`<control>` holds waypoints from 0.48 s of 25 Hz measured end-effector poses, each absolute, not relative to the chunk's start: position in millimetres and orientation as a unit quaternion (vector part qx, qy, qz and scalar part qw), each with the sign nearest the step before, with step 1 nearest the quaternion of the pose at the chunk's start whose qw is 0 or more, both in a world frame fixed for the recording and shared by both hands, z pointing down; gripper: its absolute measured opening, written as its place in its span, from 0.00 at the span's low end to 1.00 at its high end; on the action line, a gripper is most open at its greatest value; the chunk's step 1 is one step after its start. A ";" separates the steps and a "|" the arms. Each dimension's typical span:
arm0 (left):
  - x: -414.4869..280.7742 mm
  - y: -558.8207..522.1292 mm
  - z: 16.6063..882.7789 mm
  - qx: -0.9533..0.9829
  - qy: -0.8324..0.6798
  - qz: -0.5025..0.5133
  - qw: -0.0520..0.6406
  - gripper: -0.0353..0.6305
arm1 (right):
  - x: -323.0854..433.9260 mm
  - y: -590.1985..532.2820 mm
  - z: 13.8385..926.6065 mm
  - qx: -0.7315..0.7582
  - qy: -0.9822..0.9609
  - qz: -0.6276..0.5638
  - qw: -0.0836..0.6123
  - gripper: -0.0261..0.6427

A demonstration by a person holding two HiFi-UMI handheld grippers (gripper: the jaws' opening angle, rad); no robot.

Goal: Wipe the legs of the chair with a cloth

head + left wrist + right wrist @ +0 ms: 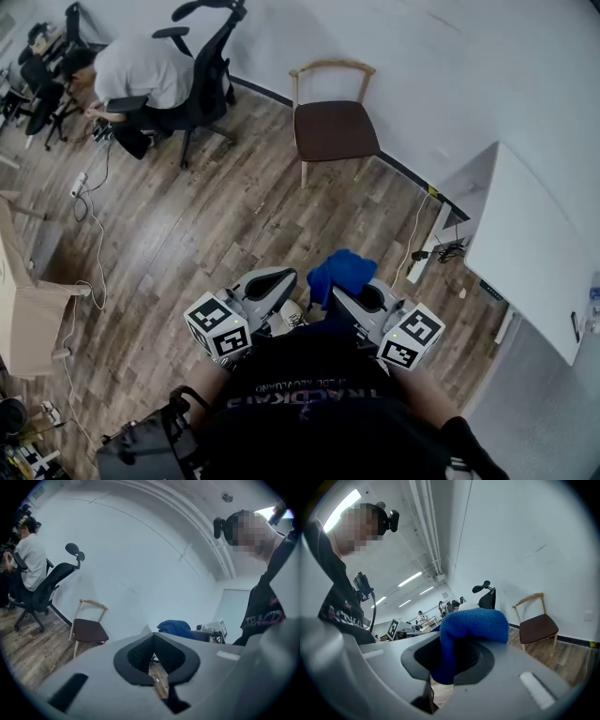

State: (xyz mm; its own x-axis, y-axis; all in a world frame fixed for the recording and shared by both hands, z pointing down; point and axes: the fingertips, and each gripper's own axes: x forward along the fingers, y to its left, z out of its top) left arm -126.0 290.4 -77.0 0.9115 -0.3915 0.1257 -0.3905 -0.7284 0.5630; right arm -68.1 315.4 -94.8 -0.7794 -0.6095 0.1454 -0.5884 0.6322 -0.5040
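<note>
— Blue cloth (473,625): location and hold?

— Clamped in the right tool (447,667). Its jaws are closed on a fold of the cloth, and the rest bunches up over the jaw tips. The head view shows the same blue bundle on top of that tool, close in front of the person's body.

— Left tool (157,660)?

— Jaws drawn together, with only a thin slit between the pads. Wooden floor (206,234) shows through the slit and nothing is gripped. In the head view it is held just beside the right tool, at about the same height.

— Chair (333,127)?

— Light wooden frame, dark brown seat. It stands upright on its four legs at the far edge of the floor, with its backrest close to the white wall. It is well apart from both tools, and the cloth touches no part of it.

— Anything else to note?

— A seated person (141,70) in a black office chair (202,66) is at the far left corner of the floor. A white counter (534,244) stands along the right edge, with cables trailing on the floor near its foot.
</note>
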 end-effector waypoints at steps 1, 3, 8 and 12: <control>-127.2 289.5 -76.8 0.929 -0.210 -0.003 0.303 0.05 | -68.7 314.3 -94.6 -0.333 0.903 -0.272 0.019 0.13; -129.0 288.8 -76.7 0.929 -0.210 -0.006 0.305 0.05 | -69.7 313.1 -94.9 -0.336 0.902 -0.272 0.017 0.13; -133.5 285.7 -73.0 0.926 -0.210 -0.014 0.314 0.05 | -70.8 306.7 -94.1 -0.343 0.899 -0.272 0.012 0.13; -141.3 277.2 -69.4 0.922 -0.214 -0.019 0.320 0.05 | -74.1 296.5 -93.7 -0.346 0.899 -0.270 0.011 0.13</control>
State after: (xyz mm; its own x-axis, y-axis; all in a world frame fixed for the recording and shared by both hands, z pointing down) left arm -141.3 277.2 -69.4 0.9073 -0.4078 0.1026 -0.3836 -0.7026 0.5993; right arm -74.1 296.5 -93.7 -0.7609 -0.6268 0.1676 -0.6153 0.6150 -0.4932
